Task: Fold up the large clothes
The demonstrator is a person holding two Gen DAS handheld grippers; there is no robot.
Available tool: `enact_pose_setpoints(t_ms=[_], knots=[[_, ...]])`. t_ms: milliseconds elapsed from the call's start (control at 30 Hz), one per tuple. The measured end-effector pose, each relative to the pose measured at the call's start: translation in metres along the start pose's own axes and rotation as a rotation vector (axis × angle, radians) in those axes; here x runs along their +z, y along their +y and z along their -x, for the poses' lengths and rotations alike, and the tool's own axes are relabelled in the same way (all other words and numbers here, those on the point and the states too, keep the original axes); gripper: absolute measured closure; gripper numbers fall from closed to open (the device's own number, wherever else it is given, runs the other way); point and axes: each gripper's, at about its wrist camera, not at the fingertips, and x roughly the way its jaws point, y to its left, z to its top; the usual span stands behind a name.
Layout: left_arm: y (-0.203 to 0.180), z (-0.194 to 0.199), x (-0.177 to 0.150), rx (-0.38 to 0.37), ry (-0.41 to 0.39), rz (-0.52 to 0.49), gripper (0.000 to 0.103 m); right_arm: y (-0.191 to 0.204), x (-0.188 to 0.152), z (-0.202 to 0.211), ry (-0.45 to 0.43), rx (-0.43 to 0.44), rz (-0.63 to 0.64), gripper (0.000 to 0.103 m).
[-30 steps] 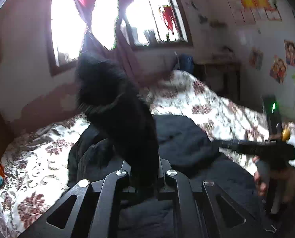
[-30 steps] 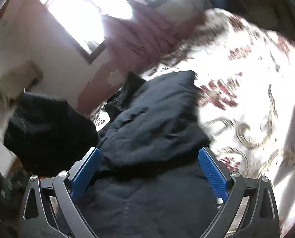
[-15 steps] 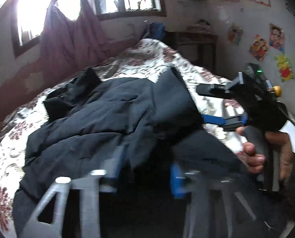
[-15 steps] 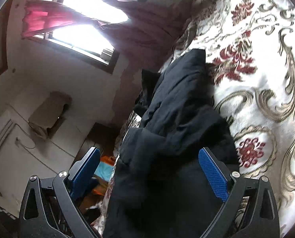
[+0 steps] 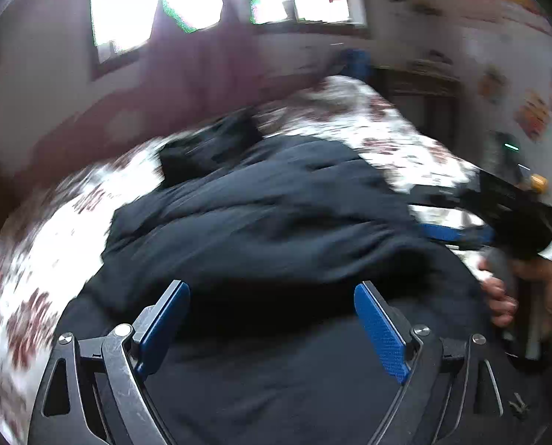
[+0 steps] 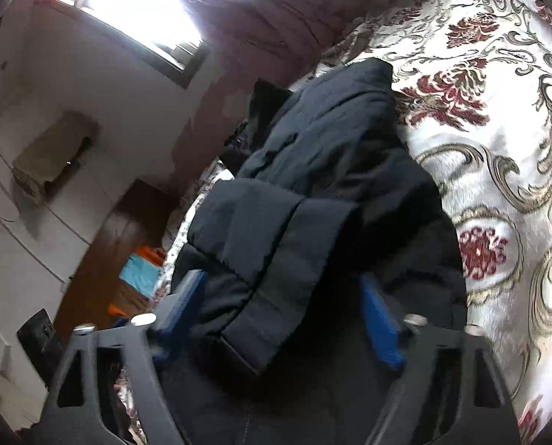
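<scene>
A large dark navy padded coat [image 5: 276, 215] lies spread on the bed, its black furry hood [image 5: 209, 144] at the far end. In the right wrist view the coat [image 6: 313, 185] shows a folded flap on top. My left gripper [image 5: 272, 319] is open, its blue pads above the coat's near part, holding nothing. My right gripper [image 6: 283, 315] is open over the coat's near edge; it also shows in the left wrist view [image 5: 461, 233] at the coat's right side, held by a hand.
The bed has a white bedspread [image 6: 498, 129] with red and gold flowers. A window with red curtains [image 5: 201, 55] is behind the bed. A dark wooden cabinet [image 6: 120, 230] with orange and blue items stands left of the bed. A dark table [image 5: 424, 96] stands by the far wall.
My left gripper let go of the black hood part it held raised, and opened. The coat now lies flat on the bed. Both grippers came down close over the coat.
</scene>
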Motion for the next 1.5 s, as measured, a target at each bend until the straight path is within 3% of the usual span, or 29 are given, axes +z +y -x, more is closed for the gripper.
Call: enact_pose_setpoints(t_ms=[33, 100, 167, 300, 367, 533, 767, 867, 933, 967, 1033, 1167, 1267, 1500], knots=[[0.012, -0.002, -0.002, 0.033, 0.014, 0.031, 0.013, 0.002, -0.002, 0.0, -0.005, -0.032, 0.006, 0.051], [0.04, -0.004, -0.009, 0.147, 0.045, 0.096, 0.013, 0.007, -0.008, 0.006, -0.019, -0.092, 0.039, 0.078], [0.058, -0.001, -0.016, 0.216, 0.034, 0.118, 0.013, 0.012, -0.011, 0.01, -0.051, -0.126, 0.059, 0.092], [0.078, 0.002, -0.022, 0.3, 0.053, 0.093, 0.013, 0.027, -0.011, 0.032, -0.15, -0.162, 0.144, 0.098], [0.085, 0.0, -0.022, 0.307, 0.061, 0.093, 0.013, 0.035, -0.007, 0.045, -0.207, -0.175, 0.19, 0.099], [0.099, -0.006, -0.017, 0.29, 0.067, 0.142, 0.013, 0.042, 0.012, 0.062, -0.315, -0.255, 0.274, 0.099], [0.113, -0.04, 0.003, 0.254, 0.043, 0.238, 0.013, 0.027, 0.022, 0.045, -0.264, -0.338, 0.264, 0.098], [0.113, -0.066, 0.015, 0.219, 0.049, 0.279, 0.013, 0.034, 0.021, 0.051, -0.306, -0.391, 0.303, 0.088], [0.109, -0.082, 0.021, 0.17, 0.048, 0.301, 0.013, 0.044, 0.017, 0.056, -0.357, -0.381, 0.336, 0.071], [0.104, -0.09, 0.024, 0.132, 0.046, 0.31, 0.013, 0.049, 0.015, 0.06, -0.381, -0.372, 0.359, 0.058], [0.094, -0.101, 0.028, 0.073, 0.043, 0.311, 0.013, 0.06, 0.01, 0.06, -0.391, -0.358, 0.412, 0.054], [0.071, -0.12, 0.033, 0.02, 0.05, 0.271, 0.013, 0.07, 0.007, 0.032, -0.252, -0.395, 0.481, 0.054], [0.063, -0.135, 0.031, 0.039, 0.094, 0.253, 0.012, 0.052, 0.007, 0.005, -0.097, -0.461, 0.42, 0.054], [0.064, -0.154, 0.023, 0.017, 0.169, 0.288, 0.005, 0.036, 0.008, -0.001, -0.073, -0.466, 0.361, 0.054]])
